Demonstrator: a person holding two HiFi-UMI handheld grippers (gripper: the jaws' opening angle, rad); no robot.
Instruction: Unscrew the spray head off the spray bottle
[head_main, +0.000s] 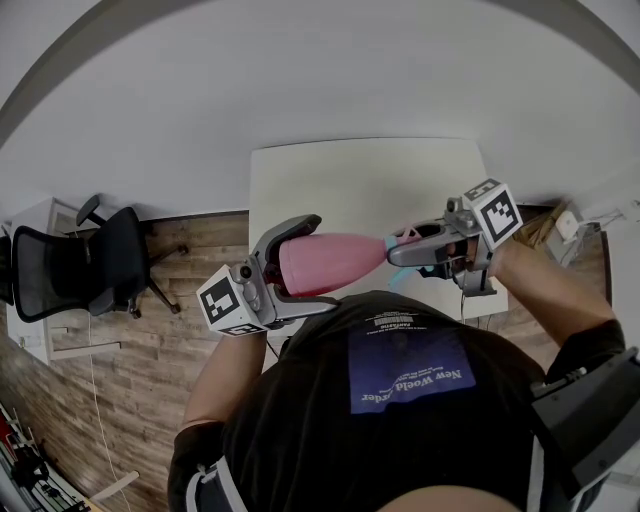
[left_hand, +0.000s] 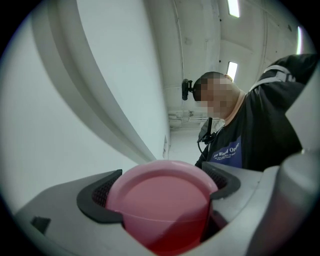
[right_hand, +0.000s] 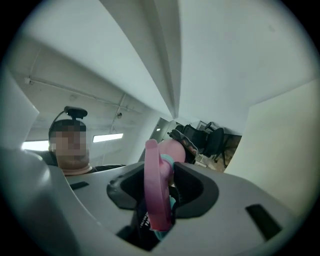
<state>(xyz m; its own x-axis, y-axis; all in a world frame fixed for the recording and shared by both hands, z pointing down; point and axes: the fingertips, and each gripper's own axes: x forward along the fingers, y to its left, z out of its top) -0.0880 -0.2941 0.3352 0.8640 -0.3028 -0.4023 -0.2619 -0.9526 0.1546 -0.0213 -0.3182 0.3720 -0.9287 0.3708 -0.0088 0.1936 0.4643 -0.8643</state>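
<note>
In the head view, the left claw (head_main: 318, 265) is seen clamped across the thick body of a pink bottle (head_main: 335, 260), which is held lying level in the air. One jaw is set above the bottle and one below it. The bottle's narrow end is pointed away from this claw toward the right claw (head_main: 400, 250), by which the spray head (head_main: 405, 238) is gripped. A white table (head_main: 370, 180) is spread beyond both claws. An office chair (head_main: 90, 265) is parked on the wooden floor (head_main: 190, 250) well off to the left claw's outer side.

In the left gripper view, the round pink base of the bottle (left_hand: 162, 200) is seen filling the gap of the left claw (left_hand: 160, 192). The dark pads (left_hand: 97, 197) are pressed against it on both sides, so the jaws are held fairly wide.

In the right gripper view, the right claw (right_hand: 162, 187) is narrowed onto the spray head (right_hand: 156, 185). Its pink trigger is stood on edge between the pads, with a teal collar just behind it. The bottle's body (right_hand: 175, 150) is seen past the jaws, and the chair (right_hand: 210, 140) farther off.
</note>
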